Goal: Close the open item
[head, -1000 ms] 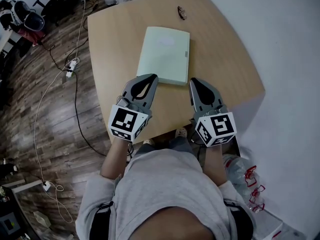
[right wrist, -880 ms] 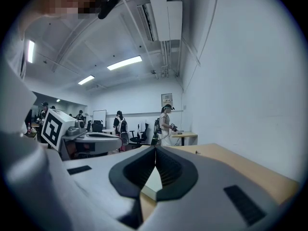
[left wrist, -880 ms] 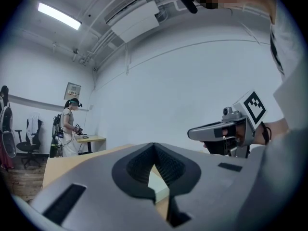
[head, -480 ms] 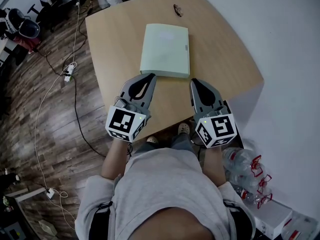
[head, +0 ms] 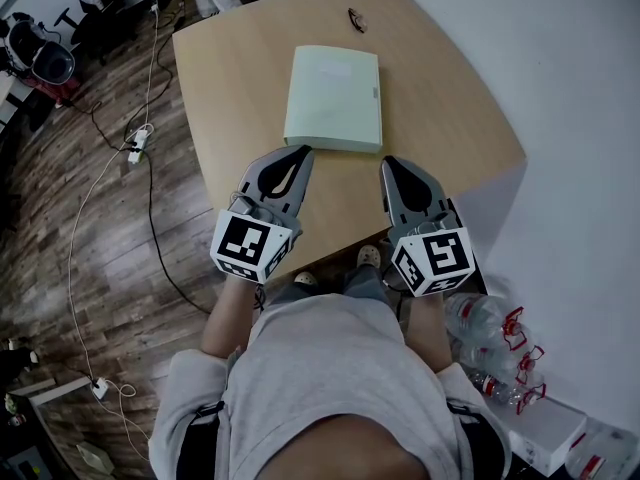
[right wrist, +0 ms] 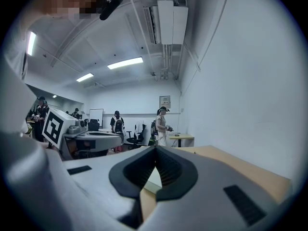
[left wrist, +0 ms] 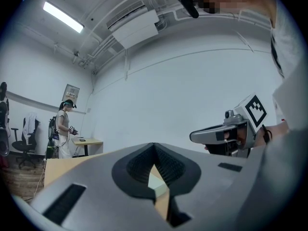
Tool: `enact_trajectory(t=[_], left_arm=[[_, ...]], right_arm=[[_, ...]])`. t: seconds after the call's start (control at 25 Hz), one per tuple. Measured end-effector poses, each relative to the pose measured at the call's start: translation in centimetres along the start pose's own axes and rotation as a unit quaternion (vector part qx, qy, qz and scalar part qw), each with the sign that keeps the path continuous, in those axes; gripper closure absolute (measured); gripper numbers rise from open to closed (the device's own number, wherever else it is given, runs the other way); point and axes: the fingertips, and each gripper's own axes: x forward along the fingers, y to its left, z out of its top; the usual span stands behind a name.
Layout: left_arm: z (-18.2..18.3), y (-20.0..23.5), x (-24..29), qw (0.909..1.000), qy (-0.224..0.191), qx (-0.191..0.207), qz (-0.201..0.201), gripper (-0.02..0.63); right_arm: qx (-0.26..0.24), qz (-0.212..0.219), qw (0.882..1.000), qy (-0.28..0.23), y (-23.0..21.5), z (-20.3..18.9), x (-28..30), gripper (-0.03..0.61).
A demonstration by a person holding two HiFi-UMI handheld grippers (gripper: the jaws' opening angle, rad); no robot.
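The small dark object (head: 357,19) at the table's far edge is too small to identify. The clear bottles (head: 487,336) on the floor to the right overlap, so their count cannot be told. In both gripper views, only a sliver of the folder shows through the hollow behind the jaw tips.

There is 1 wooden table (head: 445,118), 1 folder and 2 grippers. The pale green folder (head: 333,98) lies flat in the middle of the table with its cover down and its edges lined up. Its thicker spine is on the right side.

The left gripper (head: 305,152) and right gripper (head: 388,162) hover over the near edge of the table, just short of the folder. Both have their jaws pressed tip to tip, and neither holds anything.
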Motion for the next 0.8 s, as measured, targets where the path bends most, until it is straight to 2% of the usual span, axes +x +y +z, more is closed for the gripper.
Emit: enact_trajectory(t=[0.8], left_arm=[[0.1, 0.0, 1.1, 0.9999, -0.004, 0.005, -0.014, 0.598]], right_arm=[[-0.005, -0.012, 1.0, 0.005, -0.5, 0.0, 0.2, 0.569]])
